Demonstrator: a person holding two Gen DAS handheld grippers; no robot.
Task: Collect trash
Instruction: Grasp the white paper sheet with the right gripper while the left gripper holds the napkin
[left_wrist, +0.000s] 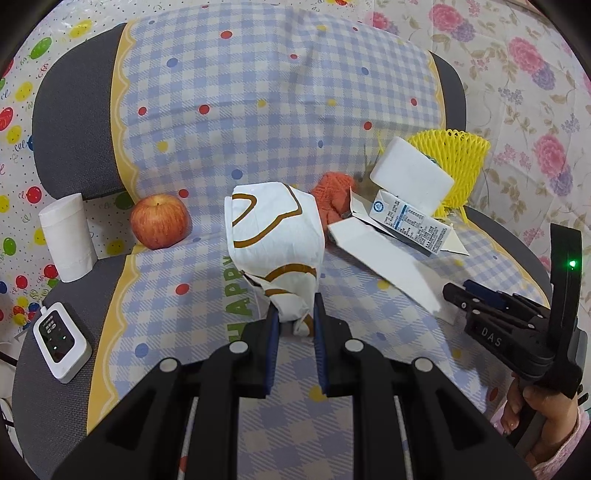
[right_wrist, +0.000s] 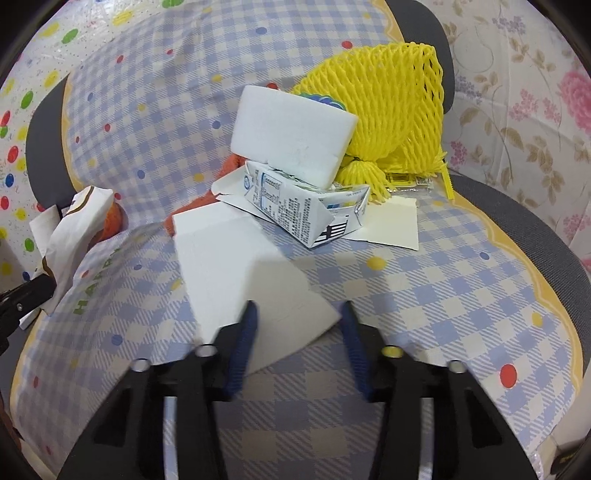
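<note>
On the checked chair cover (left_wrist: 258, 110), holding a white paper bag (left_wrist: 275, 229) with the left tongs (left_wrist: 295, 314). Pressed tight on the bag's crumpled near end. Keeps the bag propped up that way, likely so it is ready for trash to go in.

Over on the right, reaching with the right tongs (right_wrist: 297, 317) for a flat white card (right_wrist: 236, 266). Spread apart, one finger on each side of the card's near corner, and not squeezing it yet as far as can be seen; a bit blurry. Comes in low and slanted, probably to catch the thin edge off the cloth.

Behind the card, more trash in a heap: a squashed milk carton (right_wrist: 303, 206), a white foam block (right_wrist: 291, 136) leaning on top of it, and a yellow foam net (right_wrist: 399, 103) at the back.

Far off to the left, an apple (left_wrist: 159, 221) and a tissue roll (left_wrist: 66, 236), probably not trash.

Needs care next: might just push the flat card along instead of gripping it.
</note>
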